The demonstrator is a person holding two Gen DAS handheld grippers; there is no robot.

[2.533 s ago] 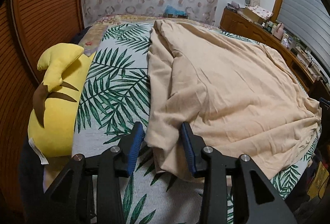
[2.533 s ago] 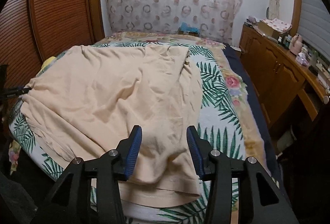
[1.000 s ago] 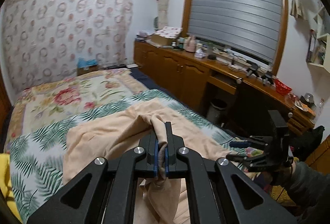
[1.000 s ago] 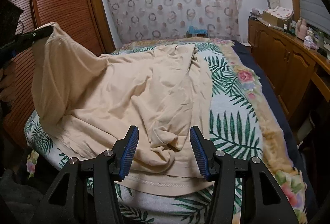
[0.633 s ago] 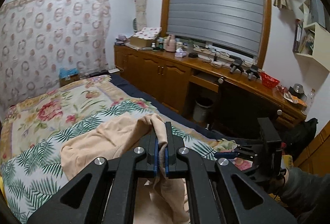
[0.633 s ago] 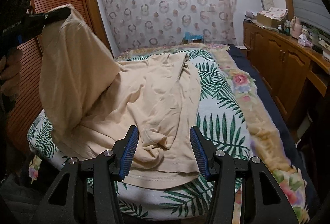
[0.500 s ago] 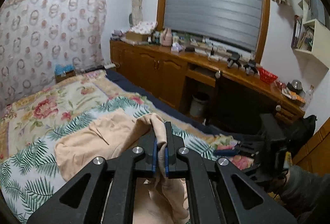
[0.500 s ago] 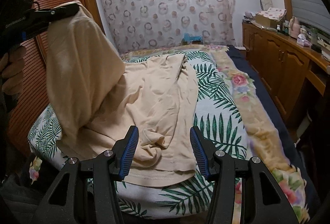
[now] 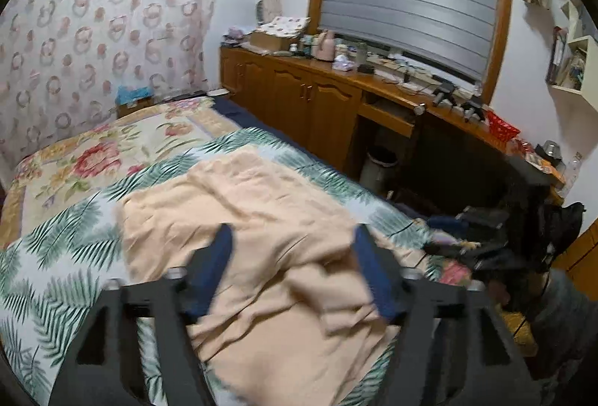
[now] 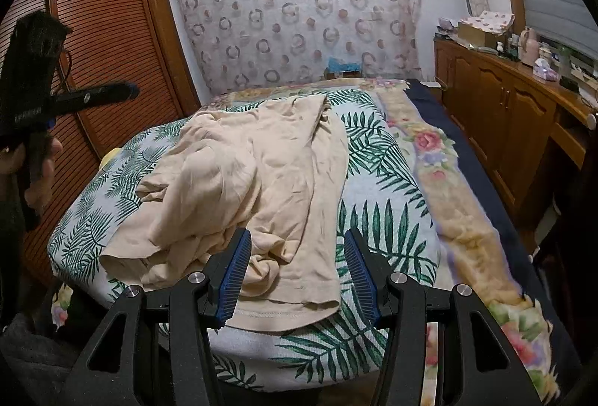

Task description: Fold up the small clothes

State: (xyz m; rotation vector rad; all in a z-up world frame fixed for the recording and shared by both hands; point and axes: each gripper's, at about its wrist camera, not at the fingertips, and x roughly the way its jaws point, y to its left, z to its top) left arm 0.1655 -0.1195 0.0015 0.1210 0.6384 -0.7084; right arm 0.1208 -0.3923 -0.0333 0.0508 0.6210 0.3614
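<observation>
A peach-coloured garment lies folded over itself and rumpled on the palm-leaf bedspread; it also shows in the left wrist view. My left gripper is open and empty, held in the air above the garment; from the right wrist view it shows at the left, raised. My right gripper is open and empty, low over the garment's near hem at the bed's front edge.
A wooden cabinet run with clutter on top stands along the right of the bed. A slatted wardrobe stands on the left. A patterned curtain hangs behind the bed. A bin sits under the desk.
My left gripper has opened and let go of the garment's lifted side. That side has dropped onto the rest of the garment. The right gripper has stayed open over the hem.
</observation>
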